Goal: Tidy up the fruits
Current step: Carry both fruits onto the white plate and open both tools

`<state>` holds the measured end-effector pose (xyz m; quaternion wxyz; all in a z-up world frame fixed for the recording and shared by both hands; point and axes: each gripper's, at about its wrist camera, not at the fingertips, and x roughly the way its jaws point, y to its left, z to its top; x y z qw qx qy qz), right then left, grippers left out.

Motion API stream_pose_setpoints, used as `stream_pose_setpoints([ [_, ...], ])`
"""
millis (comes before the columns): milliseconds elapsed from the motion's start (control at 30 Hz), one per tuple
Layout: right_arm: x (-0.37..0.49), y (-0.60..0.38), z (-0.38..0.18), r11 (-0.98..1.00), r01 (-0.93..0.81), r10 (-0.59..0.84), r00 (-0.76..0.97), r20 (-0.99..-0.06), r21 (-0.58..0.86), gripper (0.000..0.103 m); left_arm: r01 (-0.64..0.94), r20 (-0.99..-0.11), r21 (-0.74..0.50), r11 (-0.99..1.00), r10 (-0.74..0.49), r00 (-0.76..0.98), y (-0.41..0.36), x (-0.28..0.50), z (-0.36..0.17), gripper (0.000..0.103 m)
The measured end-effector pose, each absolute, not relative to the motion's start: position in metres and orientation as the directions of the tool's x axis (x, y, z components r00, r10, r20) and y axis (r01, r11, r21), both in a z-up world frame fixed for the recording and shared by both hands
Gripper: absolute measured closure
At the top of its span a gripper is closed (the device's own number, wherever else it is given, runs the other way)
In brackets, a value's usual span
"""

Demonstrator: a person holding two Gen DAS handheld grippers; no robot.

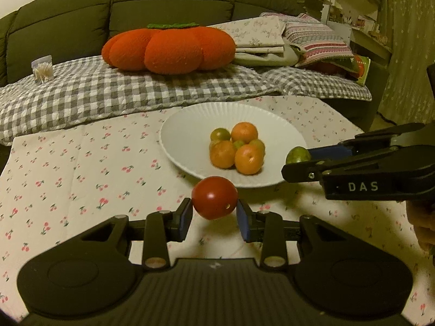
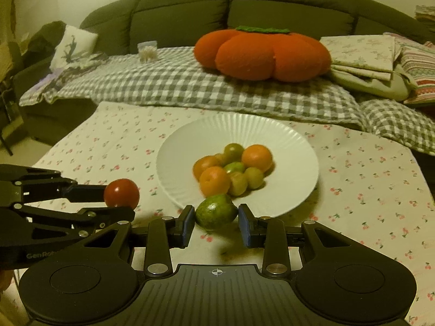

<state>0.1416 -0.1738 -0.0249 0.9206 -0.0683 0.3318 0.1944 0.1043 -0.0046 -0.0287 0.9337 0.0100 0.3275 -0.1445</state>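
Observation:
My left gripper [image 1: 214,214] is shut on a red tomato [image 1: 214,197], held above the cloth just in front of the white ribbed plate [image 1: 190,125]. My right gripper [image 2: 217,224] is shut on a green fruit [image 2: 216,210] near the plate's [image 2: 293,149] front rim. In the plate lie several small orange and green fruits [image 1: 236,150], also seen as a heap of fruits [image 2: 233,168] in the right wrist view. The left gripper [image 2: 119,198] with the tomato [image 2: 121,193] shows at the left there. The right gripper [image 1: 299,160] with the green fruit [image 1: 297,155] enters the left wrist view from the right.
A cherry-print cloth [image 1: 81,163] covers the table. Behind it a green sofa [image 1: 81,13] carries a checked blanket [image 1: 95,92], an orange pumpkin cushion [image 1: 168,49], folded linens [image 1: 261,38] and a small clear box [image 1: 43,68]. Shelves [image 1: 361,2] stand at the far right.

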Motion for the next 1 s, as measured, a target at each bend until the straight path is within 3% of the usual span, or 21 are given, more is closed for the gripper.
stream_pose_setpoints([
  [1000, 0.187, -0.202, -0.037, 0.953, -0.296, 0.270, 0.718, -0.641, 0.070, 0.070, 0.215, -0.636, -0.144, 0.966, -0.257, 0.728, -0.038, 0.160, -0.034, 0.069],
])
